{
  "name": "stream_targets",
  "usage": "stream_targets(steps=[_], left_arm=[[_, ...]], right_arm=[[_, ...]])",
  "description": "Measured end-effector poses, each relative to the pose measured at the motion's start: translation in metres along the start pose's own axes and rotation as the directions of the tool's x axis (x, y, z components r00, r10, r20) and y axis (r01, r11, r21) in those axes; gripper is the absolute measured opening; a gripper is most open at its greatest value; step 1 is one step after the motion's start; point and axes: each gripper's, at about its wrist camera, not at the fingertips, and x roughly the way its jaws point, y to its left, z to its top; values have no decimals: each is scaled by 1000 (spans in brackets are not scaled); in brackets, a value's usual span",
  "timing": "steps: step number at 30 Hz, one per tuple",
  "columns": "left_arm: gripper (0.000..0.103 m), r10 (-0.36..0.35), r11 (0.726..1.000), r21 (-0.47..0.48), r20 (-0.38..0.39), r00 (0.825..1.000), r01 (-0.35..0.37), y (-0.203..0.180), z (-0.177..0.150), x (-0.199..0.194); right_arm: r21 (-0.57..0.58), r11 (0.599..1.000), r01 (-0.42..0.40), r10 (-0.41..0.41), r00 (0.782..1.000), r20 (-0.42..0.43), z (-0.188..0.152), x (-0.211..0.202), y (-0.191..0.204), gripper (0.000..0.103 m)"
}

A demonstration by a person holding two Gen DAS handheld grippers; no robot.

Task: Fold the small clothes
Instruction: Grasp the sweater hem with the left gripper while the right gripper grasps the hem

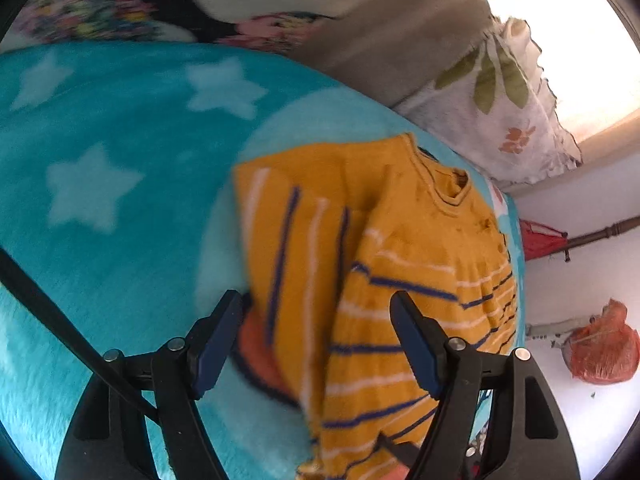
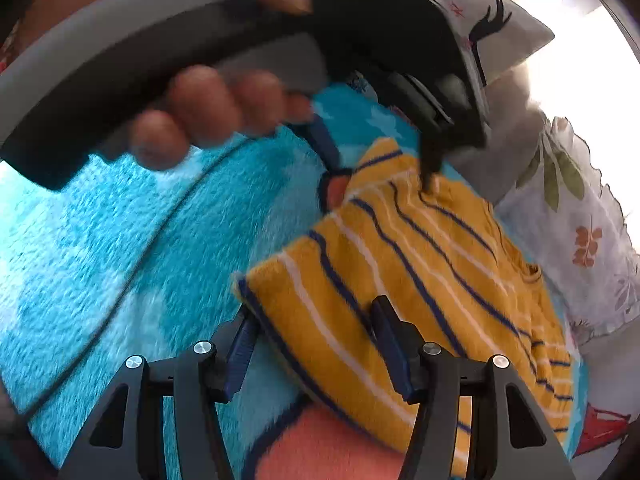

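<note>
A small mustard-yellow sweater point(image 1: 384, 264) with navy and white stripes lies partly folded on a turquoise star blanket point(image 1: 120, 152). My left gripper point(image 1: 316, 340) is open, its jaws standing wide over the sweater's lower part, holding nothing. In the right wrist view the same sweater point(image 2: 400, 288) lies ahead. My right gripper point(image 2: 316, 344) is open, with the sweater's near corner between its jaws. The left gripper and the hand holding it point(image 2: 208, 112) hover above the sweater's far edge.
The blanket point(image 2: 100, 248) has an orange patch point(image 2: 332, 448) near the front. A floral pillow point(image 1: 504, 120) lies at the right, also seen in the right wrist view point(image 2: 580, 232). An orange bag point(image 1: 604, 348) sits on the white floor beyond the bed edge.
</note>
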Motion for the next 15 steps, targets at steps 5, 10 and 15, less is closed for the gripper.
stream_targets(steps=[5, 10, 15], left_arm=[[47, 65, 993, 101, -34, 997, -61, -26, 9, 18], [16, 122, 989, 83, -18, 992, -120, -37, 11, 13], [16, 168, 985, 36, 53, 984, -170, -65, 9, -8]], right_arm=[[99, 992, -71, 73, 997, -17, 2, 7, -17, 34], [189, 969, -158, 161, 987, 1, 2, -3, -47, 16], [237, 944, -227, 211, 973, 93, -7, -29, -87, 15]])
